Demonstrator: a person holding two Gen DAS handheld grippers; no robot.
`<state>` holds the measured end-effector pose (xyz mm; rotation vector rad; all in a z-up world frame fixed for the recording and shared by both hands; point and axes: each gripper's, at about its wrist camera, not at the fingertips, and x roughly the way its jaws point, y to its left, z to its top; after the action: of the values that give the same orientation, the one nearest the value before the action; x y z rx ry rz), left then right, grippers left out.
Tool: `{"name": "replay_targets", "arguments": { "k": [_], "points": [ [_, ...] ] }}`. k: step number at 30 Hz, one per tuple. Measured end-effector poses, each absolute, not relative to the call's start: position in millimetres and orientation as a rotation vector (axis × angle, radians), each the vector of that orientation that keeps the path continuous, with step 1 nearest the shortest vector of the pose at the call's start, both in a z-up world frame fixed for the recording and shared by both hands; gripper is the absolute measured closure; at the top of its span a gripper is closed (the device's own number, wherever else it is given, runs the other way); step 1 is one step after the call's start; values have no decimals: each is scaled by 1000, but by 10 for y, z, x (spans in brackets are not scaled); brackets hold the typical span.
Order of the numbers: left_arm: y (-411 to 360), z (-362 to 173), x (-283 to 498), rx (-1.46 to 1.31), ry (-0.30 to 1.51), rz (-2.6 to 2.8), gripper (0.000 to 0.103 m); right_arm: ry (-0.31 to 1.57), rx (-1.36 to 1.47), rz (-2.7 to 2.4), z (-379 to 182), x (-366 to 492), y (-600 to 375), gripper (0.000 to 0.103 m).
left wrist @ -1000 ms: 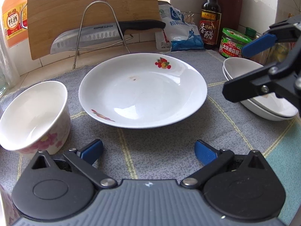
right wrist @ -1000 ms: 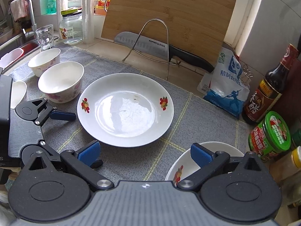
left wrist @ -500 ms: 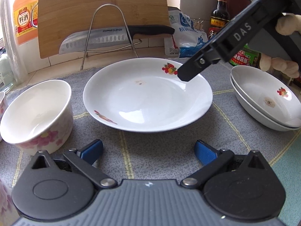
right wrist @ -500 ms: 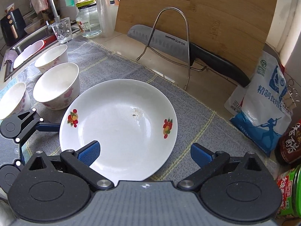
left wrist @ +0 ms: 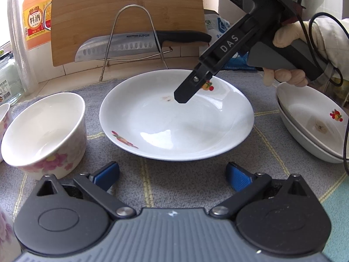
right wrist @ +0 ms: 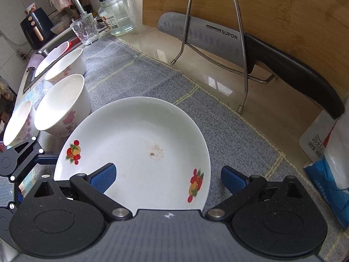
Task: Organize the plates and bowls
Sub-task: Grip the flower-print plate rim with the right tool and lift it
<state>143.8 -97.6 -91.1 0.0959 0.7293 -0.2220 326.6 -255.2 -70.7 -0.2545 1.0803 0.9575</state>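
Observation:
A white plate (left wrist: 176, 118) with fruit prints lies on the grey cloth, straight ahead of my left gripper (left wrist: 172, 174), which is open and empty just short of its near rim. My right gripper (right wrist: 168, 179) is open above the plate (right wrist: 135, 148). Its left pad is over the plate's inside, its right pad past the rim over the cloth. In the left wrist view it (left wrist: 185, 93) slants down over the plate's far right part, held by a gloved hand (left wrist: 283, 74). Two stacked plates (left wrist: 309, 122) sit to the right. A floral bowl (left wrist: 43, 131) stands left of the plate.
More floral bowls (right wrist: 65, 65) line the cloth toward the sink (right wrist: 54, 50). Behind the plate a knife (left wrist: 135, 45) rests on a wire rack (left wrist: 133, 41) against a wooden cutting board (left wrist: 126, 11). A salt bag (right wrist: 327, 163), a glass (right wrist: 85, 30) and a jar (right wrist: 115, 15) stand along the back.
My right gripper has swung left from over the stacked plates to above the single plate and come down closer to it. My left gripper has barely moved.

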Motion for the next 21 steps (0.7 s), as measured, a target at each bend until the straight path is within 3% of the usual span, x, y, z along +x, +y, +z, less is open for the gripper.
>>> {"name": "replay_targets", "arguments": {
  "k": [21],
  "points": [
    [-957, -912, 1462, 83, 724, -214, 3, 1098, -228, 1129, -756, 3517, -2300, 8]
  ]
}}
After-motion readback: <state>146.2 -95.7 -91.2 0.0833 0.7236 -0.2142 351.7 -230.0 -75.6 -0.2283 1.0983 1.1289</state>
